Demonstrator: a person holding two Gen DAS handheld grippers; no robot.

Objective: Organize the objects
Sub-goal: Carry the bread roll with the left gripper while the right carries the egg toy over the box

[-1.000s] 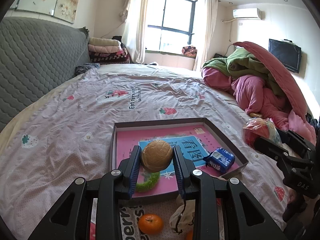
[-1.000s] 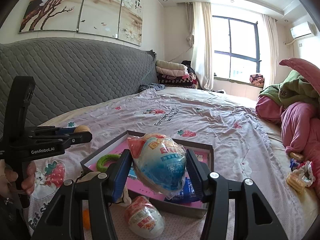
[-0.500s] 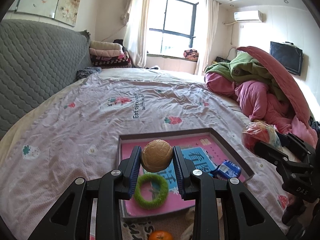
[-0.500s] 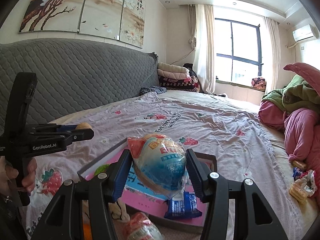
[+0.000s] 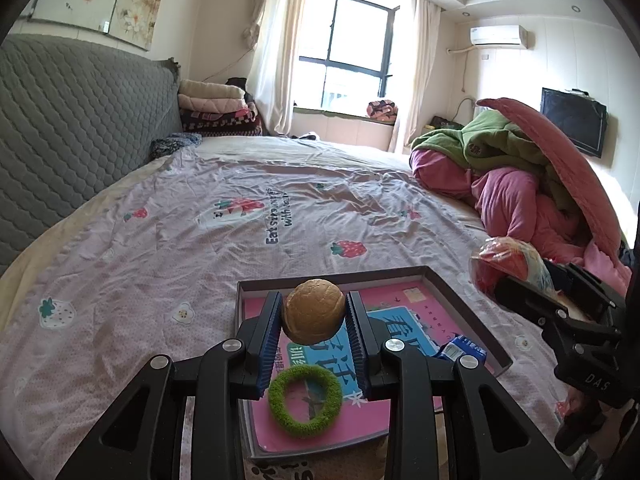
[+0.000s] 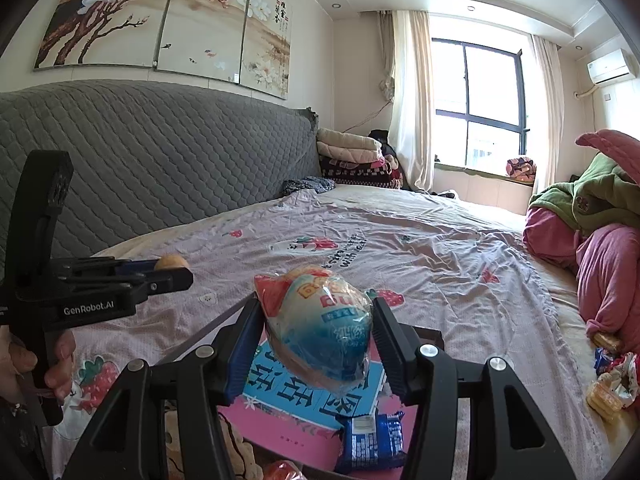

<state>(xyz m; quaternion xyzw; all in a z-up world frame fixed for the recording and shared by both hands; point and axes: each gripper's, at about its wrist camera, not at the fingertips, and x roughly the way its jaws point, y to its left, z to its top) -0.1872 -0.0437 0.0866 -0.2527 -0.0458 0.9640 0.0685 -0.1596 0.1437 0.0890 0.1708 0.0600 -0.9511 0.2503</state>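
Green ring (image 5: 305, 399) now fully visible in tray (image 5: 472, 308); both hand-held grippers advanced.

Bright daylight pours through the window (image 5: 347, 50) ahead, glass blown white; both views are sharp, bent and black-cornered at the edges.

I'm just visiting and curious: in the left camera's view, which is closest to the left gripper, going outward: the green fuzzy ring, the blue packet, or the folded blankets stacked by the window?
1. Green fuzzy ring: in the tray, just below the left gripper and its fingers.
2. Blue packet: at the tray's right edge, farther over.
3. Folded blankets: far off at the bed's head end, left of the window.
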